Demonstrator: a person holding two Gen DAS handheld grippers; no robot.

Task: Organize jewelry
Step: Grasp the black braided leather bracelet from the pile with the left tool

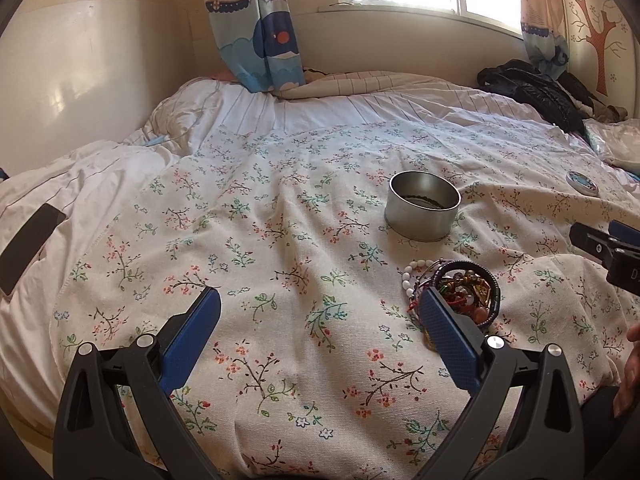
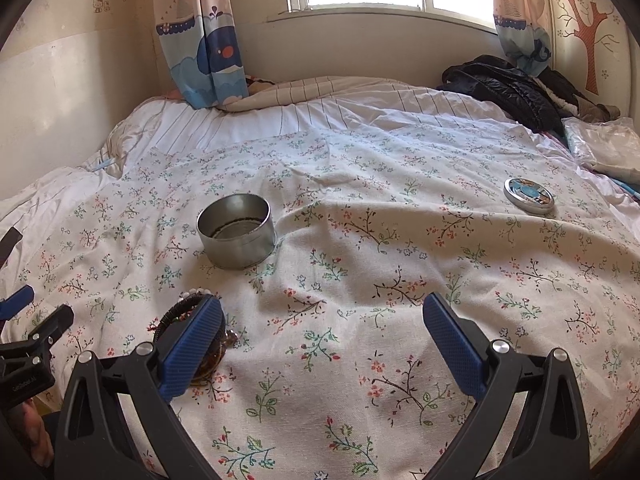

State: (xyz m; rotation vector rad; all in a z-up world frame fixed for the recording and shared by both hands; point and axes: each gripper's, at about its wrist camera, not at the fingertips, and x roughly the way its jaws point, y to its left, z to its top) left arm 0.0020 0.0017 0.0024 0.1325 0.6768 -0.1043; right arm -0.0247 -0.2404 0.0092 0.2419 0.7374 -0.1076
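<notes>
On the floral bedspread [image 1: 280,240], the jewelry pile [image 1: 460,288] lies beside both wide-spread jaws.

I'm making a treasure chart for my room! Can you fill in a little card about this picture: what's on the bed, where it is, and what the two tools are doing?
surface: floral bedspread
container: round metal tin, open, upright
tin contents: something dark at the bottom, too unclear to name
lid: round patterned lid, lying apart from the tin, toward the window side
jewelry: pile of bracelets and beads, on the bedspread, nearer than the tin
left tool: open, holding nothing
right tool: open, holding nothing
</notes>
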